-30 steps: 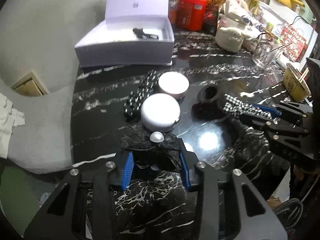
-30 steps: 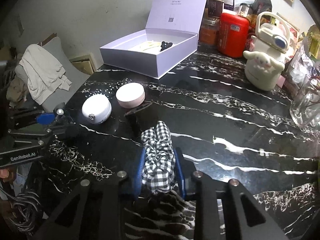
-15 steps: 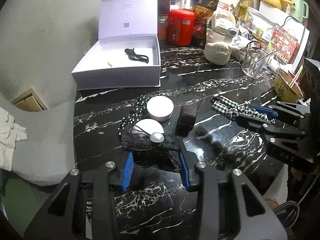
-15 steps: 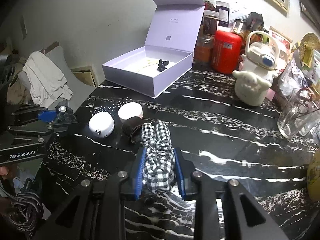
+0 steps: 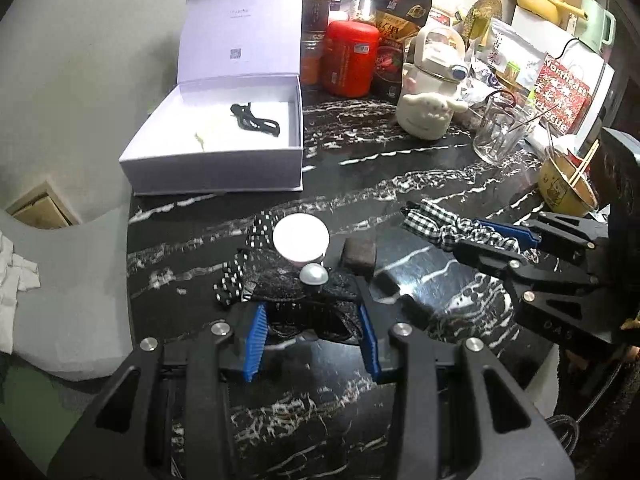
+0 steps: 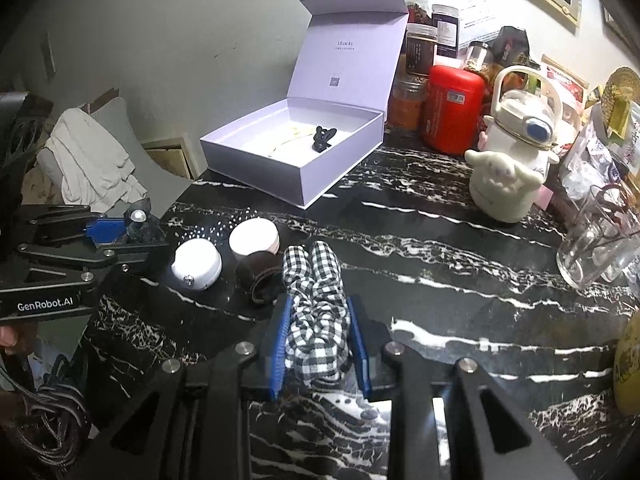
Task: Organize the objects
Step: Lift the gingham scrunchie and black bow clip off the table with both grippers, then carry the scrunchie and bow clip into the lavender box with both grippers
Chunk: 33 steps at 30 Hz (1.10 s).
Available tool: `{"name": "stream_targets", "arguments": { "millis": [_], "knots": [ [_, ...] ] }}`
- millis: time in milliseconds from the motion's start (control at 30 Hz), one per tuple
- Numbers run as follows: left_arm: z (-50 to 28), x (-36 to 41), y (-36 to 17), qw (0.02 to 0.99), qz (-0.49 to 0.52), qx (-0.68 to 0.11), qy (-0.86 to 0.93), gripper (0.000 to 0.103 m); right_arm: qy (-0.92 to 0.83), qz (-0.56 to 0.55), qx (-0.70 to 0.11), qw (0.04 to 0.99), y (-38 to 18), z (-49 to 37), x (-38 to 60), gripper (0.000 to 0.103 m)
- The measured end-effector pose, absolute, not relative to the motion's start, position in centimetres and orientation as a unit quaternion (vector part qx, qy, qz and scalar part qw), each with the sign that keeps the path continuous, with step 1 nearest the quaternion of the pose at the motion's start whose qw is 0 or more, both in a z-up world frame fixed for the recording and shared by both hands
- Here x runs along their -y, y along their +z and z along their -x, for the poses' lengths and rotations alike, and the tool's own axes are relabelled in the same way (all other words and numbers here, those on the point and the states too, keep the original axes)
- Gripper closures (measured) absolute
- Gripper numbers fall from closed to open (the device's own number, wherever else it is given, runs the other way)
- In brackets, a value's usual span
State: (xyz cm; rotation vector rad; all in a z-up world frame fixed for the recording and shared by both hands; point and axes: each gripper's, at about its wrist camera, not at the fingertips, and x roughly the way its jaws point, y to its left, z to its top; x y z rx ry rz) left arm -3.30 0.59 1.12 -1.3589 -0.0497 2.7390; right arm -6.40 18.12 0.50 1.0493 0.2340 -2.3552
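My left gripper (image 5: 312,322) is shut on a black lace bow with a pearl (image 5: 308,284) and holds it above the black marble table (image 5: 400,184). My right gripper (image 6: 318,334) is shut on a black-and-white checked scrunchie (image 6: 316,300), also lifted; it shows in the left wrist view (image 5: 452,224) too. The open lilac box (image 5: 216,148) stands at the far left with a black hair clip (image 5: 254,120) inside. On the table lie a white round case (image 6: 198,264), a pink-white round jar (image 6: 256,238), a dark brown band (image 6: 258,276) and a dotted black hairband (image 5: 256,232).
At the back stand a red canister (image 5: 350,60), jars, a white character kettle (image 5: 430,104), a glass (image 5: 498,132), snack bags and a bowl with chopsticks (image 5: 566,188). A grey chair with white cloth (image 6: 88,164) is left of the table.
Both grippers have risen and drawn back from the table with their hair pieces in them. The box and back clutter now show more fully.
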Motion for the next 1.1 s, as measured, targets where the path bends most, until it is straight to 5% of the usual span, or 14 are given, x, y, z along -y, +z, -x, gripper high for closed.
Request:
{"name": "stream_targets", "arguments": {
  "millis": [1100],
  "knots": [
    [16.1,4.5,2.0,0.027,0.428,0.023,0.903,0.066,-0.864,-0.382,-0.12,0.307,1.6,18.9,-11.8,0.075]
  ]
}}
